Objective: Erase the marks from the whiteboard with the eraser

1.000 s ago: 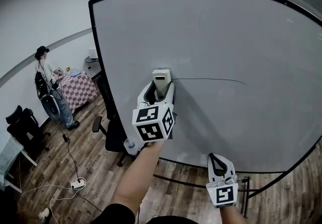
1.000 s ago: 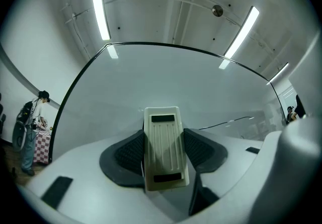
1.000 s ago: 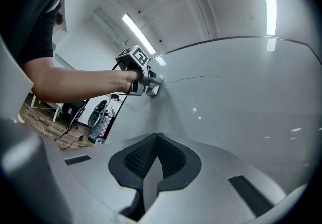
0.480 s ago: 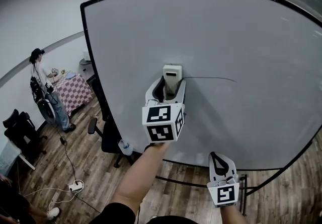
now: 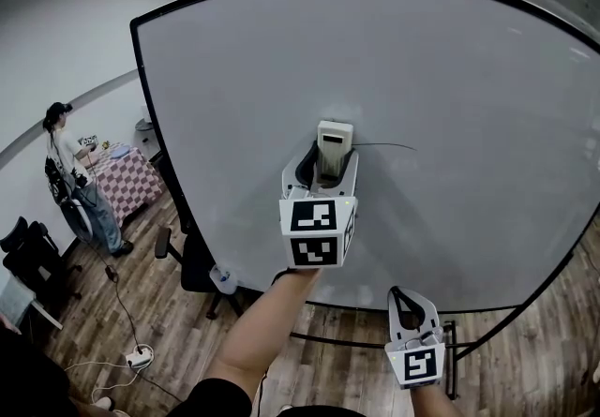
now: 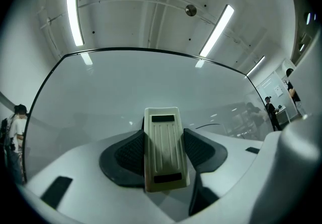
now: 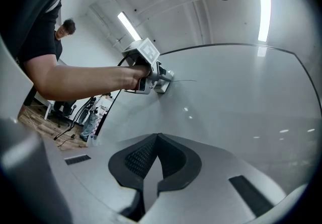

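Eraser (image 5: 335, 145) is pinched by its sides in my left hand-held gripper (image 5: 328, 164), so its face can press flat on the whiteboard (image 5: 450, 68). It sits at the left end of the thin black line (image 5: 386, 145), the only mark I can see. My right hand-held gripper (image 5: 406, 299) hangs low near the board's bottom edge, jaws together on nothing, out of the way

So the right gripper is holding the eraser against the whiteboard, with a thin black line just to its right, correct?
No, it's the left gripper; the left gripper view shows the eraser clamped between its fingers; the right gripper is shut on nothing. The rest holds: the eraser is against the whiteboard, with a thin black line just to its right.
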Demonstrator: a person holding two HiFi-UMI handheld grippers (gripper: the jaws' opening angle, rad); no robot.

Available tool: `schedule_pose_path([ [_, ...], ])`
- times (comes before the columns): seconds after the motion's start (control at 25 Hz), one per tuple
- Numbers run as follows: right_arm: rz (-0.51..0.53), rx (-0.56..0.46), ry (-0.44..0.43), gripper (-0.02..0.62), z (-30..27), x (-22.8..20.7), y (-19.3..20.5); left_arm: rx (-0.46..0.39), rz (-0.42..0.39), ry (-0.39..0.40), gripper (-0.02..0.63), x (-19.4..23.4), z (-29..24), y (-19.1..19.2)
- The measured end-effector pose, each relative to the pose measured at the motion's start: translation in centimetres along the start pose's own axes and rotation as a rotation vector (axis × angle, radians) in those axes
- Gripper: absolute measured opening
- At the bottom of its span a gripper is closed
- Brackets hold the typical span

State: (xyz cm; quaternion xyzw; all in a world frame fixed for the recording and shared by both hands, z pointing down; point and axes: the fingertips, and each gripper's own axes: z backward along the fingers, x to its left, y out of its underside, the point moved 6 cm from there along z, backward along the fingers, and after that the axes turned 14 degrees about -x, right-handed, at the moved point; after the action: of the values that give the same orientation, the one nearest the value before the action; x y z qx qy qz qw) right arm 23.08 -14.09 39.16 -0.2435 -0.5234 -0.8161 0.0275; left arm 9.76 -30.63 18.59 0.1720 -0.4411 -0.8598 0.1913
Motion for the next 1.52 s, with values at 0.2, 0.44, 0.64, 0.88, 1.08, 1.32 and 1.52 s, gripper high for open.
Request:
schedule_pose_path([
  [0.2,-0.001,0.009,0.012,0.018,1.1,-0.6,-0.3,0.025,-0.010,0.069,0.261,-2.7,-0.7,-0.8],
  [0.44,0.010,0.007,0.023,0.018,1.8,-1.2,-0.4,0.023,-0.022,0.135,0.262,-5.4,-1.6,-1.0],
  [0.64,0.019,0.023,0.046,0.018,2.9,-1.9,-0.1,0.019,-0.035,0.185,0.262,-7.8,-2.3,-0.9],
  [0.88,0.016,0.026,0.077,0.018,3.8,-2.5,-0.1,0.018,-0.058,0.227,0.262,-10.3,-2.8,-0.3],
  [1.08,0.025,0.040,0.087,0.018,4.3,-2.8,0.0,0.018,-0.089,0.282,0.262,-12.8,-3.2,0.1],
  [1.32,0.020,0.040,0.115,0.018,4.6,-3.1,-0.1,0.037,-0.146,0.379,0.262,-16.0,-3.5,0.9],
  [1.52,0.017,0.048,0.137,0.018,5.1,-3.2,-0.1,0.060,-0.177,0.471,0.262,-19.0,-3.1,2.1],
])
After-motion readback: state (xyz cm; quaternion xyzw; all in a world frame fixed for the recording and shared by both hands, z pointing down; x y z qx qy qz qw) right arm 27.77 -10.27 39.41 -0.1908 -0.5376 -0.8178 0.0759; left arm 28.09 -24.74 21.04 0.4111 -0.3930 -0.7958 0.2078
